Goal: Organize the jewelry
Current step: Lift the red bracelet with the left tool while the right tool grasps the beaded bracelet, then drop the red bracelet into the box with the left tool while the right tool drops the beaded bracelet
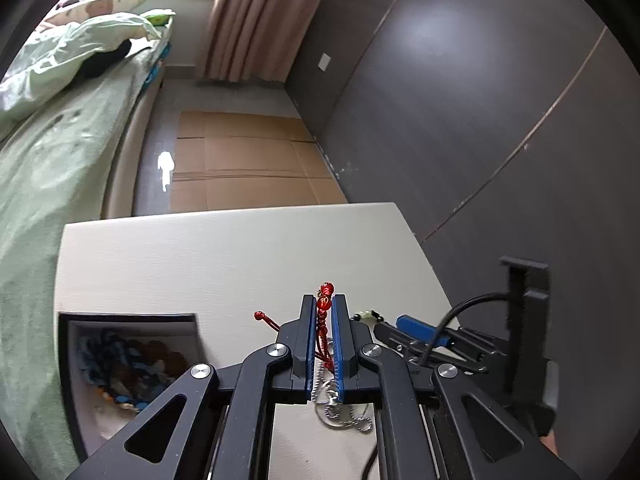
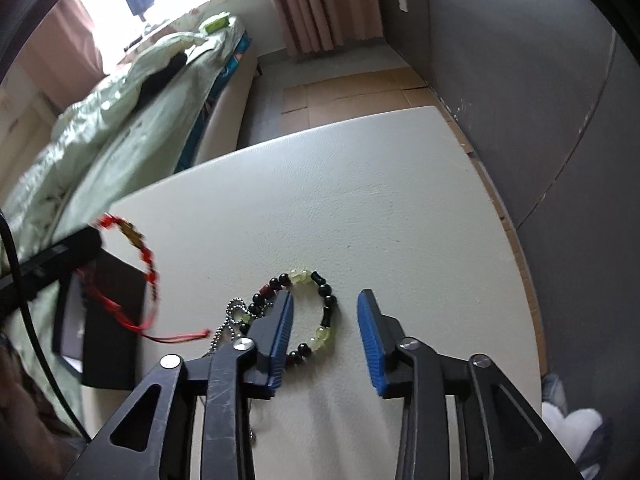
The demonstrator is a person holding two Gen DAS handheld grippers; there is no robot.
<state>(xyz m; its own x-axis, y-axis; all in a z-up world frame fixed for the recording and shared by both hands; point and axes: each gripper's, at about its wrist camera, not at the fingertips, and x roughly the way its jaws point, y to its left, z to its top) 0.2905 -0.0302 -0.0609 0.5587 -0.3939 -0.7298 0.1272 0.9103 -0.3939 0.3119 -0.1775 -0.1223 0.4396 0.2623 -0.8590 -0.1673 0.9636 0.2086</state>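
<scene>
My left gripper [image 1: 323,305] is shut on a red beaded cord bracelet [image 1: 324,308] and holds it above the white table [image 1: 224,256]. In the right wrist view the bracelet [image 2: 146,258] hangs from the left gripper's tip [image 2: 90,240] over the black jewelry box [image 2: 108,320]. The box [image 1: 132,360] holds several bracelets. My right gripper [image 2: 325,300] is open, its jaws around the near part of a black and pale green bead bracelet [image 2: 320,308] lying on the table. A silver ball chain [image 2: 228,320] lies left of it; it also shows in the left wrist view [image 1: 340,408].
A bed with green bedding [image 1: 60,128] runs along the left. A dark wall [image 1: 480,120] stands to the right. Flattened cardboard [image 1: 248,164] lies on the floor past the table's far edge. The right gripper [image 1: 420,332] appears at the right of the left wrist view.
</scene>
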